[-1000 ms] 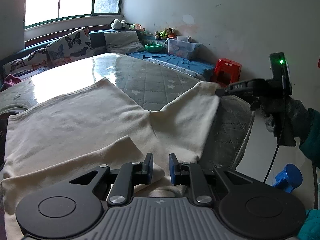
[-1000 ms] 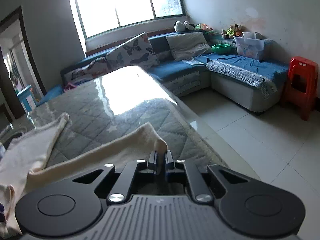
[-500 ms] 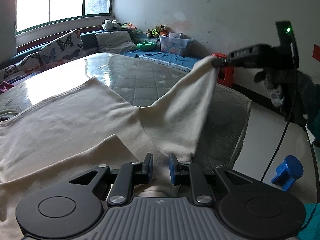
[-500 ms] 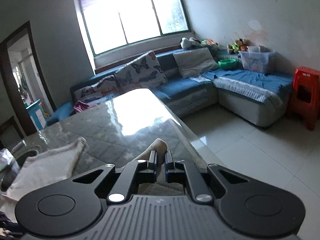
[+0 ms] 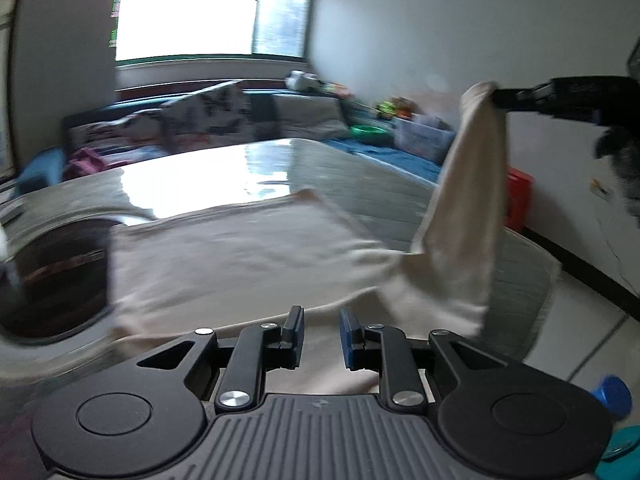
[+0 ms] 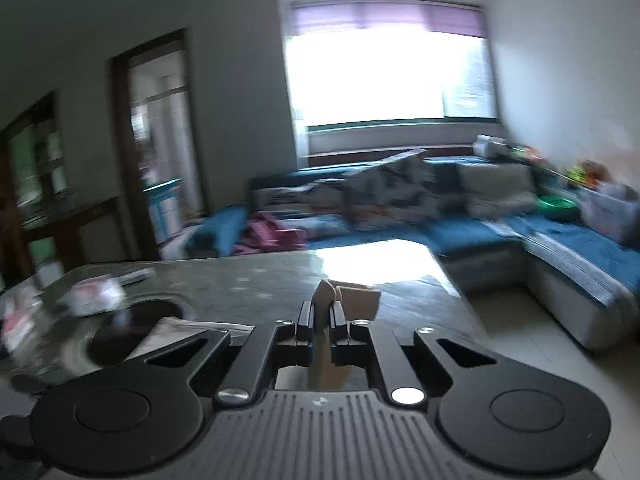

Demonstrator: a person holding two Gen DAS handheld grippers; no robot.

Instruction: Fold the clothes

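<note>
A large table, covered with a quilted grey cloth under a glossy sheet, is seen filling the middle of the room, with a blue sofa set against the far wall under the window. On the table's near half a cream garment is spread mostly flat, which leaves it ready for a fold; its near hem is bunched directly under the left gripper. One sleeve at the right is drawn up off the surface into a taut strip, apparently so that it can be carried across the body of the garment. That sleeve is held by its cuff in the right gripper, whose jaws are closed tight on the fabric; in the right wrist view a tuft of cloth is seen poking out past the fingertips. The left gripper's jaws stand slightly apart, with cloth lying beneath and between them, but whether the pads actually pinch it cannot be told. It is judged to be kept low at the hem so that the garment is steadied while the sleeve is lifted.
</note>
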